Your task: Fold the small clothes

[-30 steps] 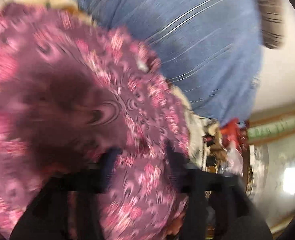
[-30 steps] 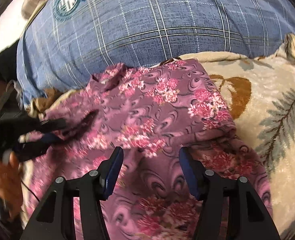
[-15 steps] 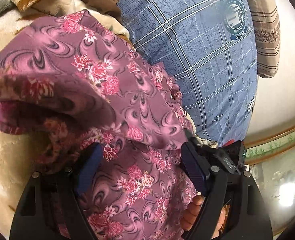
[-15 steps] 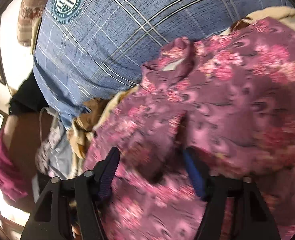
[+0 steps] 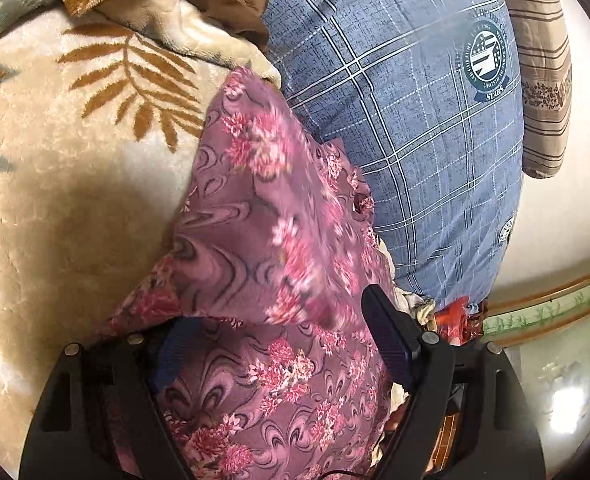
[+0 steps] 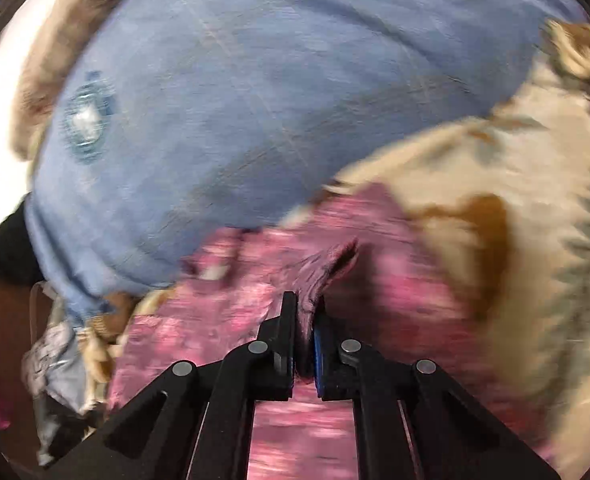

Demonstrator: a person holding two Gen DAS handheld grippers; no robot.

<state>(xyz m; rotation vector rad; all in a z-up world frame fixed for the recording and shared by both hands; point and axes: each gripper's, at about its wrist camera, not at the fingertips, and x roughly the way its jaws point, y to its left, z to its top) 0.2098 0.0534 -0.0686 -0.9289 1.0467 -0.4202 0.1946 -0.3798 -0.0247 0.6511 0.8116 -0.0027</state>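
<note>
The purple floral garment [image 5: 279, 264] lies on the cream leaf-print blanket [image 5: 75, 160], just beside the blue plaid pillow [image 5: 407, 112]. The right gripper [image 6: 303, 320] is clenched on a pinch of it, probably an edge to fold over, though blur hides which. The left gripper [image 5: 279, 344] gapes, released, with cloth lying loose between its fingers.

Garment [image 5: 279, 264]: lies on the blanket, running ahead of the left claw [image 5: 283, 344] and back between its two fingers, its near part under that claw.
Blanket [image 5: 75, 168]: spreads to the left of the left claw and ahead; in the right wrist view it lies to the right of the right claw [image 6: 303, 320].
Pillow [image 5: 415, 128]: ahead and right of the left claw, touching the garment's far edge; ahead and left of the right claw.
Striped cushion [image 5: 543, 80]: behind the pillow, far right.
Garment fold [image 6: 319, 276]: rises ahead of the right claw.
</note>
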